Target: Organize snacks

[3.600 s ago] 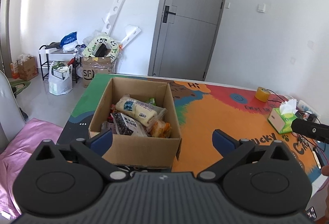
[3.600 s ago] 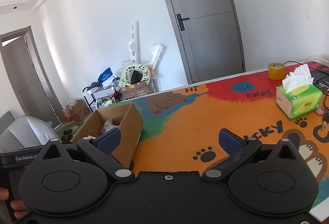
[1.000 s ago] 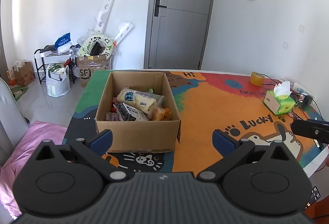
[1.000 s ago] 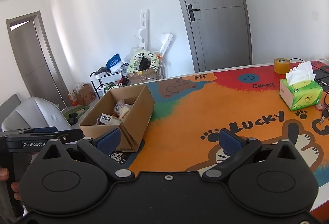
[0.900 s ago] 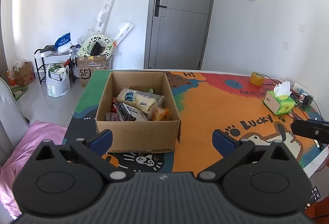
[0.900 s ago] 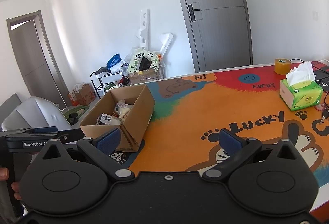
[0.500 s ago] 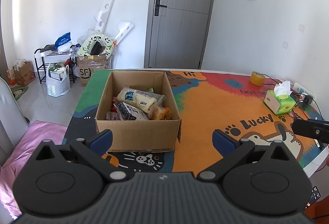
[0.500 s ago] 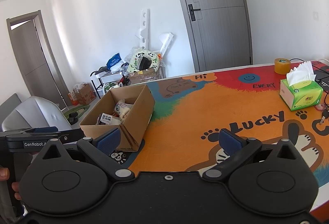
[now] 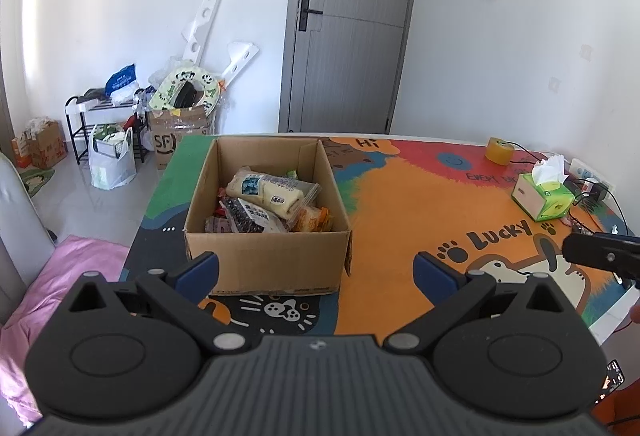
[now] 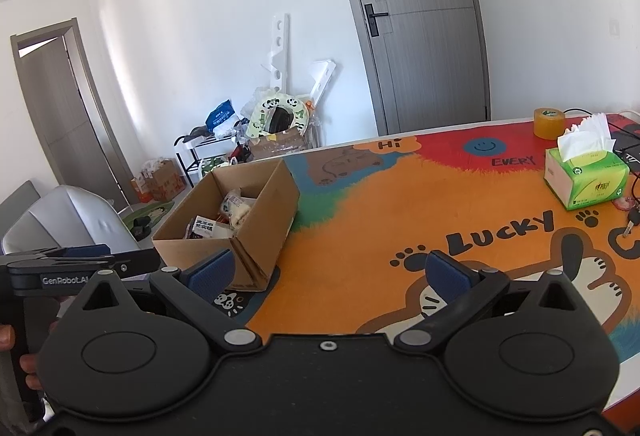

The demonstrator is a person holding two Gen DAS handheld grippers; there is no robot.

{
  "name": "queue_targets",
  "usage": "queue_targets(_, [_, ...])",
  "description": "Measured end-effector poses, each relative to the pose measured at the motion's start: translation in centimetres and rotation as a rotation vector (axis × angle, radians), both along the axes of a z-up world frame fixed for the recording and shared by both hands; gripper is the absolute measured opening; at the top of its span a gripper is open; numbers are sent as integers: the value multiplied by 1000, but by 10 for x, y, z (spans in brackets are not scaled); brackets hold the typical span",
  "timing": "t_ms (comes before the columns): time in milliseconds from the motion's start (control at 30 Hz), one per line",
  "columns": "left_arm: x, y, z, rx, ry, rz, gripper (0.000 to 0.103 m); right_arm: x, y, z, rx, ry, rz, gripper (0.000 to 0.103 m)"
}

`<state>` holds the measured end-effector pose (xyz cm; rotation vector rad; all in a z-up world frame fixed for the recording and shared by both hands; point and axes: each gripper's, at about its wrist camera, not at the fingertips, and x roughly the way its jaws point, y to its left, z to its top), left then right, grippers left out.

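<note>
Surface: snacks piled in cardboard box, none outside; left tool, right tool wide, empty.

Both views have drawn back from the cardboard box, showing more of the table mat.

Open mat between cardboard box and tissue box.

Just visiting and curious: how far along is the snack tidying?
All the snack packets I can see lie piled in the cardboard box; none lie on the colourful mat. Left gripper and right gripper are open and hold nothing. That fits packing finished, or unpacking ahead.
</note>
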<state>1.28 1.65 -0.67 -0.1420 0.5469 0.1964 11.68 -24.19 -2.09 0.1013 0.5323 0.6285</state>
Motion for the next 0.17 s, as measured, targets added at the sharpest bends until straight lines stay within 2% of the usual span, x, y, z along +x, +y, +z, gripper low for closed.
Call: queue_targets(167, [0,3,-1,-26,-12,-7,103,2,-1,1,-3,-9,-20,103])
